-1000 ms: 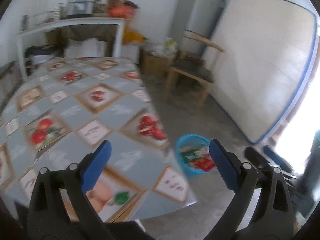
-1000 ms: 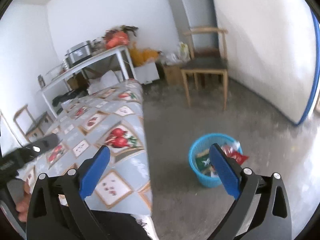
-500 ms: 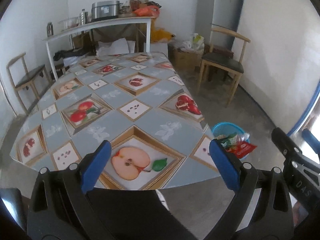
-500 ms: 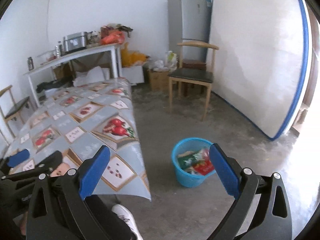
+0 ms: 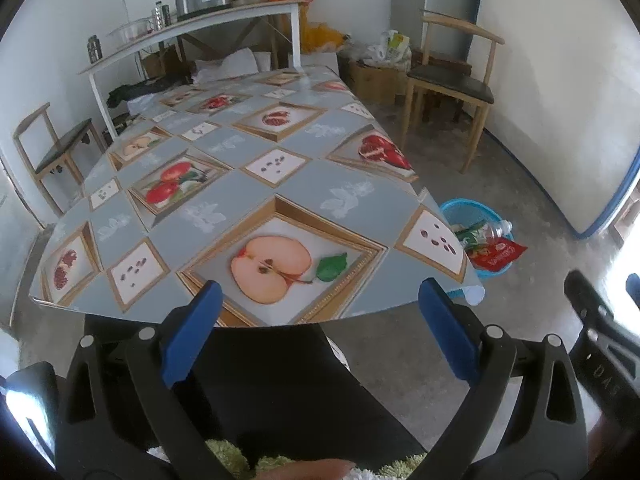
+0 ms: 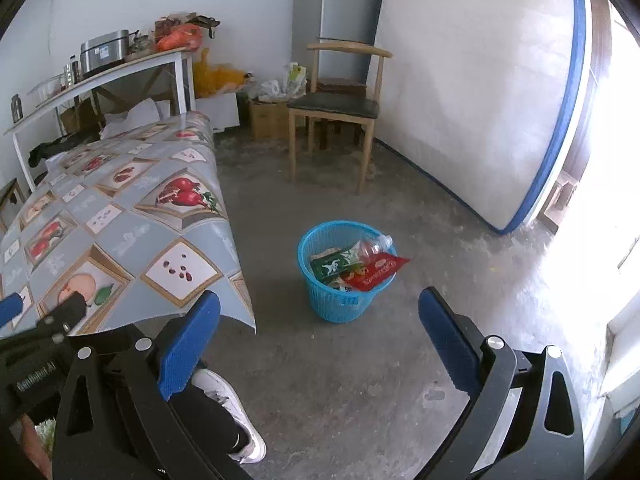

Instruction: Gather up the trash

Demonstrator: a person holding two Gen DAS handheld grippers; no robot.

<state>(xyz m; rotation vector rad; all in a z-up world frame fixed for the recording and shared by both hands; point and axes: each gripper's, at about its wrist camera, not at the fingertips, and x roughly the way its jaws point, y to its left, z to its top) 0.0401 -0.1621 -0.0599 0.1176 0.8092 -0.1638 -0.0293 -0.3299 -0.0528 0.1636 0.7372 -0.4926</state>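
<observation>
- Left wrist view: left gripper [image 5: 320, 330], jaws apart, nothing held; it is held above the near edge of the table [image 5: 192, 184], whose fruit-print cloth shows no litter.
- Right wrist view: right gripper [image 6: 320, 330], jaws apart, nothing held; it is aimed at the floor [image 6: 400, 344] near the basket.
- Blue basket [image 6: 340, 304]: stood on the floor just beside the table corner; a red wrapper [image 6: 376, 272], a green packet [image 6: 332, 265] and a clear bottle [image 6: 374, 245] are lodged in it, the wrapper overhanging the rim.
- Step in hand, as judged: collection appears finished or nearly so.
- Next move, as judged: floor and table to be scanned; any stray piece to be pinched and dropped in.
</observation>
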